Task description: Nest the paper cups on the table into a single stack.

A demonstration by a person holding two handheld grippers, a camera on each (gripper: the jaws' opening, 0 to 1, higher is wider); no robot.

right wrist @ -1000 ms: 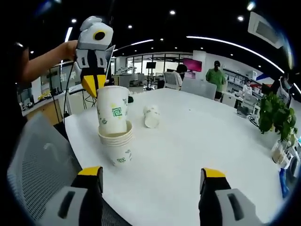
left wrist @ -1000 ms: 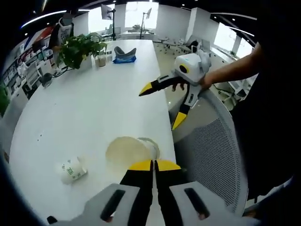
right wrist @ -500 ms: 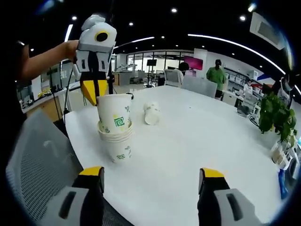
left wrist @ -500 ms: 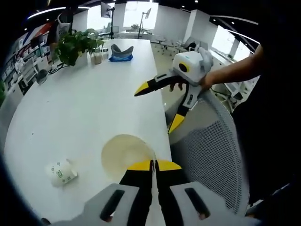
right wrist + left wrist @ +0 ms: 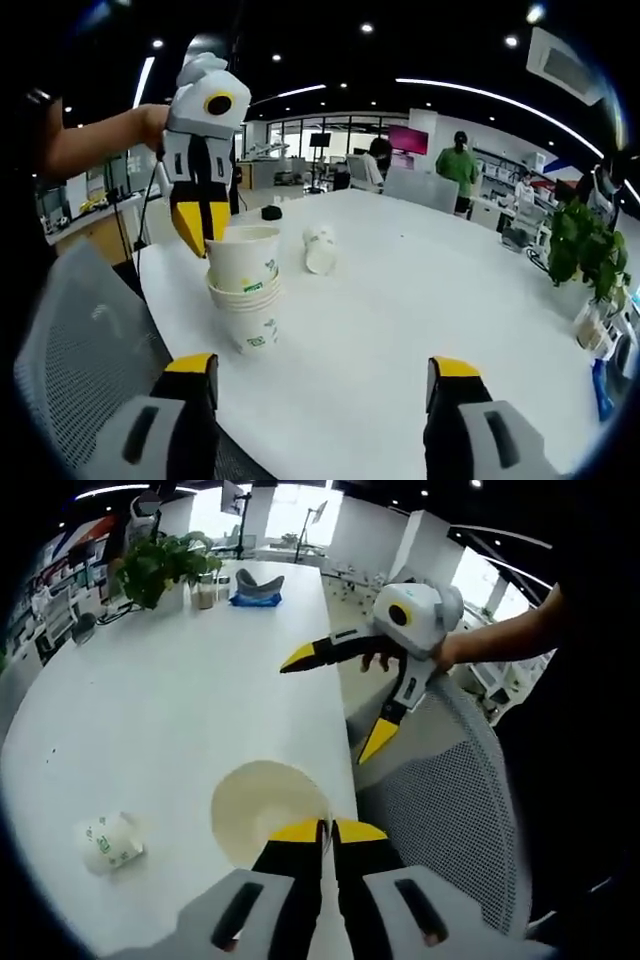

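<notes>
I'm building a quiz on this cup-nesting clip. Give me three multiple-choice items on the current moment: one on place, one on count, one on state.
1. Where does the loose cup lie?
A) on its side on the table
B) upright on the chair
C) inside the plant pot

2. How many cups lie apart from the stack?
A) one
B) three
C) five

3. The right gripper's jaws are:
A) open, holding nothing
B) shut on a cup
C) shut on a leaf

Key: A, the loose cup lies tipped on the table; A, one lies beyond the stack; A, the right gripper gapes wide.

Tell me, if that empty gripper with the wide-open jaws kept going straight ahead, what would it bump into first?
Probably nothing but the bare white table. The right gripper points past the cup stack, which stands to its left; depth is hard to judge.
</notes>
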